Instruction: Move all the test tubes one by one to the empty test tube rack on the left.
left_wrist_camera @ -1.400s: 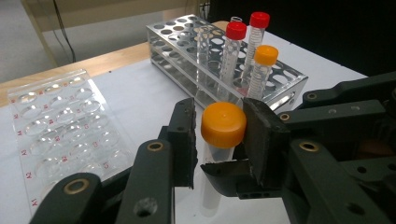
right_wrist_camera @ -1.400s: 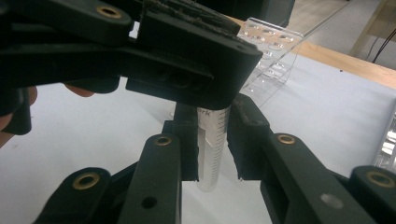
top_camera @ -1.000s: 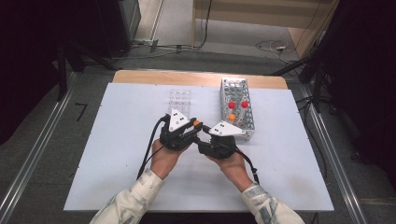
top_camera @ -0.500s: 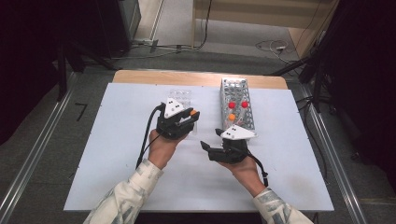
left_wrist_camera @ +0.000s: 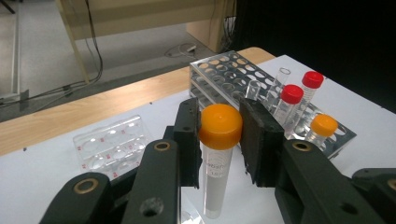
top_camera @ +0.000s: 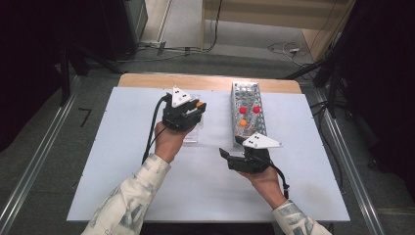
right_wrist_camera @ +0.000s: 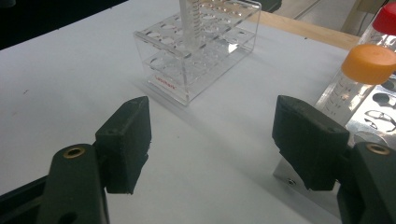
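Observation:
My left gripper (top_camera: 197, 109) is shut on the orange cap of a clear tube (left_wrist_camera: 215, 182), which hangs upright. In the high view it is over the small clear rack (top_camera: 194, 135). The right gripper view shows the tube's lower part (right_wrist_camera: 189, 21) at the top of that clear rack (right_wrist_camera: 196, 51); I cannot tell whether it is in a hole. My right gripper (top_camera: 226, 155) sits nearer the person, to the right. Its jaws (right_wrist_camera: 219, 135) have just been opening and stand wide with nothing between them.
A metal rack (top_camera: 248, 93) lies at the back right of the white table (top_camera: 122, 161), holding two red-capped tubes (left_wrist_camera: 292, 93) and an orange-capped one (left_wrist_camera: 323, 125). That orange cap (right_wrist_camera: 369, 63) is close to my right jaw. A wooden edge (top_camera: 147, 81) runs along the far side.
The two grippers were together at the table's middle. The left one has moved away toward the clear rack with the tube, and the right one has drawn back to the right with its jaws wider.

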Action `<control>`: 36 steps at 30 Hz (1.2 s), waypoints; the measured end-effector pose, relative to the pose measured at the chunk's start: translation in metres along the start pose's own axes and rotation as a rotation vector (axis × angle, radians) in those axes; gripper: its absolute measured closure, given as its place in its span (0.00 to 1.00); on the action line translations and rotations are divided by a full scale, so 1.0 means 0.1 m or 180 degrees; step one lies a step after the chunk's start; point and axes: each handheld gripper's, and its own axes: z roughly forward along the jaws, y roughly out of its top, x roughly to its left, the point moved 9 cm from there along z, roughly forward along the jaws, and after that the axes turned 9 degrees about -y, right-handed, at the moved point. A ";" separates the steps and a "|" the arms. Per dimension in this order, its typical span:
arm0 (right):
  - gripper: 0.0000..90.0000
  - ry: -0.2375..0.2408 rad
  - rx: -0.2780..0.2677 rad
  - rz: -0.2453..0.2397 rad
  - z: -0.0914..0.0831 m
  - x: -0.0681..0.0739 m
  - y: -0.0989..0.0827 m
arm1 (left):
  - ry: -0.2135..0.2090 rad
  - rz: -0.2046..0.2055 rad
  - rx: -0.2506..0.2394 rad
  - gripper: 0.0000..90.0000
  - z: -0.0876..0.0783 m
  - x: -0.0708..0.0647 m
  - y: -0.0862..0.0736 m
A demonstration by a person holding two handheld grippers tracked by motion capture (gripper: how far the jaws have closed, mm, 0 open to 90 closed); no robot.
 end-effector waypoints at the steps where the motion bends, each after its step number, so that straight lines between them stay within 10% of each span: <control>1: 0.30 -0.0003 -0.0004 0.0000 0.00 0.00 0.00 | 0.0016 0.0010 0.0006 0.78 0.00 0.02 0.01; 36: 0.30 -0.0039 -0.0040 0.0043 -0.03 -0.06 0.01 | 0.0352 0.0048 0.0120 0.78 0.19 0.28 -0.18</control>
